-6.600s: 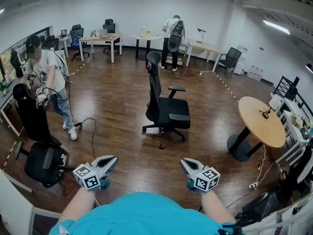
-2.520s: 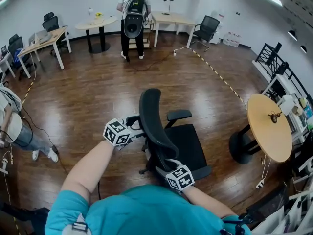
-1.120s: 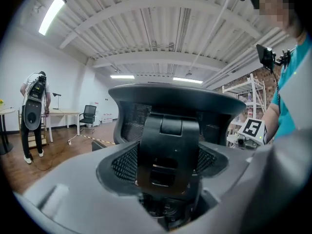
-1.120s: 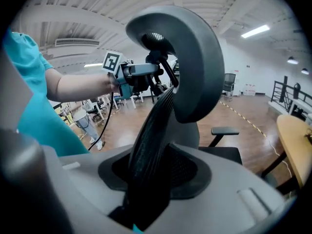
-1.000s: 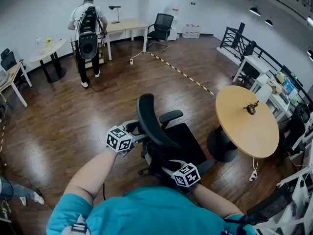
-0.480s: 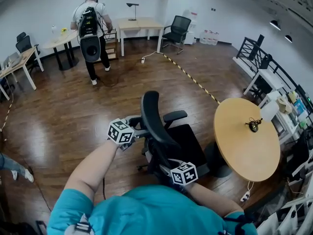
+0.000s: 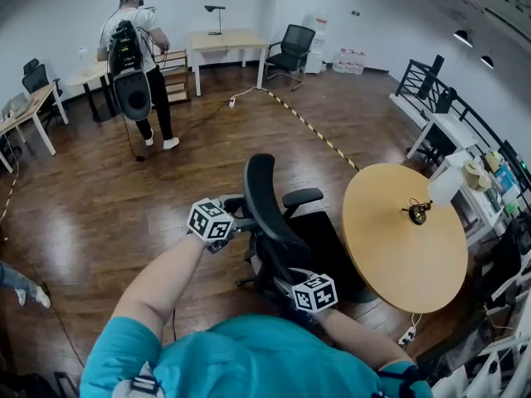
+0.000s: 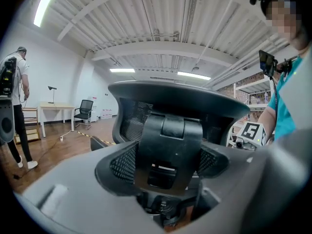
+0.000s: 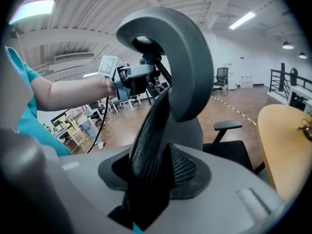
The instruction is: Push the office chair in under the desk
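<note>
The black office chair (image 7: pixel 325 240) stands on the wood floor, its seat at the edge of the round wooden table (image 7: pixel 406 255). Its tall mesh backrest (image 7: pixel 264 210) faces me. My left gripper (image 7: pixel 228 222) is shut on the backrest's left side, up near the headrest (image 8: pixel 175 99). In the left gripper view the back bracket (image 8: pixel 168 150) sits between the grey jaws of the left gripper (image 8: pixel 168 199). My right gripper (image 7: pixel 299 284) is shut on the backrest's lower right edge. The mesh edge (image 9: pixel 151 130) runs down between the jaws of that right gripper (image 9: pixel 151 179).
A small dark object (image 7: pixel 415 212) lies on the round table. A person with a backpack (image 7: pixel 133 65) stands far left by desks (image 7: pixel 224 40). Another black chair (image 7: pixel 294 44) is at the back. Striped tape (image 7: pixel 315 127) crosses the floor. A black railing (image 7: pixel 423 81) and cluttered shelves line the right.
The chair and both grippers have travelled toward the round table, which now lies close against the seat. Both grips are unchanged. The person with the backpack has stepped left.
</note>
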The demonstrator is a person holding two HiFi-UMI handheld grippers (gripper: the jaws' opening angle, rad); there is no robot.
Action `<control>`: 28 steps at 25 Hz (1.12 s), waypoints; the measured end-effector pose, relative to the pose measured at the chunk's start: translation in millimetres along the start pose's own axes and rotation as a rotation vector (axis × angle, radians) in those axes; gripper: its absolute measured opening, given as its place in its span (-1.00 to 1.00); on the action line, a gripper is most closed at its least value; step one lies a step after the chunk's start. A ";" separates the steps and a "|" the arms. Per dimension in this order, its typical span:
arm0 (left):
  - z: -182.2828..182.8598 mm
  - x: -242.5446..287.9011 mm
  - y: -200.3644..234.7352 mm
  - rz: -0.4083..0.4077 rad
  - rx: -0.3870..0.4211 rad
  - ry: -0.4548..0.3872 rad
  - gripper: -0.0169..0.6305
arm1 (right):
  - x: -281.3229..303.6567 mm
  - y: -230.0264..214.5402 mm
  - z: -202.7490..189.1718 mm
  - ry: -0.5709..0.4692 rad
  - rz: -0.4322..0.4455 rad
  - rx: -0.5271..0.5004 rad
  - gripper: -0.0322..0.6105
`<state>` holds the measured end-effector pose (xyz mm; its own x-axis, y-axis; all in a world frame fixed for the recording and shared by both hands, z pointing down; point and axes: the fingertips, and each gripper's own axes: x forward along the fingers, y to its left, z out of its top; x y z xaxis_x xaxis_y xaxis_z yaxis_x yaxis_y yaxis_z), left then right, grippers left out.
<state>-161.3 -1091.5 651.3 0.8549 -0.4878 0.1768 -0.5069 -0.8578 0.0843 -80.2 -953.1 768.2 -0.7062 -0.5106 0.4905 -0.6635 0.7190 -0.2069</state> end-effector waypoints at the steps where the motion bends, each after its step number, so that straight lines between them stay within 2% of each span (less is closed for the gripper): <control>1: -0.3 9.3 -2.3 -0.009 0.003 0.003 0.39 | -4.2 -7.3 -2.3 0.002 0.000 -0.006 -0.39; 8: -1.8 71.5 -24.4 -0.052 0.020 0.017 0.39 | -37.5 -55.6 -19.7 -0.002 -0.009 -0.027 -0.35; 12: 9.2 96.8 -49.0 -0.032 0.019 -0.007 0.39 | -67.4 -68.1 -27.0 -0.020 0.011 -0.026 -0.32; 18: -3.2 111.4 -34.5 -0.033 0.011 -0.010 0.42 | -54.6 -82.9 -32.1 -0.005 0.025 -0.068 -0.29; 24: -5.9 125.7 -41.4 0.014 -0.019 -0.024 0.42 | -65.3 -91.3 -39.8 -0.019 0.043 -0.101 -0.20; 28: -9.2 127.8 -52.9 0.110 -0.052 -0.054 0.44 | -86.7 -98.2 -48.9 -0.070 0.093 -0.128 -0.07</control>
<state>-26.3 -1107.0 678.4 0.7977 -0.5878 0.1348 -0.6020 -0.7898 0.1179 58.3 -956.4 787.3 -0.7816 -0.4674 0.4131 -0.5606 0.8168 -0.1366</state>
